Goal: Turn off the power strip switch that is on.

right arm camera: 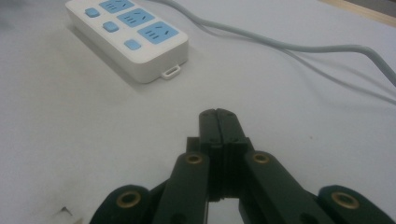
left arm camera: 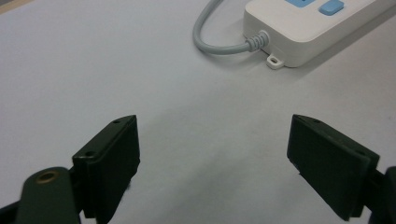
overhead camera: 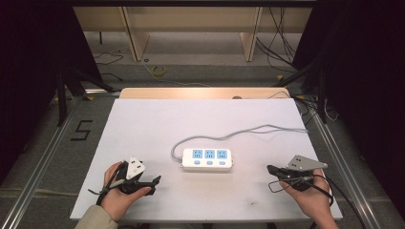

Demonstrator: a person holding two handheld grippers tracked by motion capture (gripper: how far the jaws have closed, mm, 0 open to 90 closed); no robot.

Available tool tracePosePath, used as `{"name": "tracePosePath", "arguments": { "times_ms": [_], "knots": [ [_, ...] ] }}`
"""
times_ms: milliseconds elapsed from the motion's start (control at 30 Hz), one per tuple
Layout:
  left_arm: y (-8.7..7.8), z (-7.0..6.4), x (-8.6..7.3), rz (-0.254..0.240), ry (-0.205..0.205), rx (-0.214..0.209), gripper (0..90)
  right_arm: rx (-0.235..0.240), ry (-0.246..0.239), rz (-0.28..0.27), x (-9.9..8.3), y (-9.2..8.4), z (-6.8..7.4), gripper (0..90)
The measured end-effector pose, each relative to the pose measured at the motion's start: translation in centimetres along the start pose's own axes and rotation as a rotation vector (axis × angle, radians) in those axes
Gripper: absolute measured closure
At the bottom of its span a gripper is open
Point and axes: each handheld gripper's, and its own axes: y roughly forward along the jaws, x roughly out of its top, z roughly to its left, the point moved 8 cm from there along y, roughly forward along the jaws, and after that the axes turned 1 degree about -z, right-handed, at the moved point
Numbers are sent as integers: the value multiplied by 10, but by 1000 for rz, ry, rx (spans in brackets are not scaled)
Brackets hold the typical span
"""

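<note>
A white power strip [overhead camera: 207,160] with three blue sockets and three blue buttons lies in the middle of the white table [overhead camera: 143,124]; its grey cable [overhead camera: 248,130] loops off its left end and runs to the right edge. My left gripper [overhead camera: 156,181], held near the front left, points right toward the strip [left arm camera: 308,28], and its jaws stand wide apart with nothing between them [left arm camera: 215,158]. My right gripper [overhead camera: 269,169], at the front right, points left at the strip [right arm camera: 128,37]. Its jaws are pressed together and hold nothing [right arm camera: 218,114].
A wooden board edge [overhead camera: 200,92] shows behind the white table. Beyond it the floor holds loose cables [overhead camera: 160,70] and table legs. Metal rails [overhead camera: 334,152] run along both sides of the table.
</note>
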Motion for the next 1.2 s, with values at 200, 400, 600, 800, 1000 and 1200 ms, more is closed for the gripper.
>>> {"name": "tracePosePath", "arguments": {
  "times_ms": [200, 400, 600, 800, 1000, 1200],
  "knots": [
    [0, 0, 0, 0, -2, -2, 166, 2, -6, 14, 6, 4, 1, 900],
    [0, 1, 0, 1, -5, 1, 166, 11, -5, 28, 10, 9, 2, 900],
    [1, 1, -1, 1, -8, 1, 166, 17, -6, 34, 15, 12, 3, 900],
    [1, 1, -1, 3, -7, 3, 166, 19, -7, 44, 17, 15, 3, 900],
    [0, 0, 0, 8, 0, 1, 166, 19, -4, 52, 20, 16, 3, 900],
    [1, 0, -1, 10, -3, -2, 166, 12, -11, 58, 26, 18, 4, 900]
  ]
}}
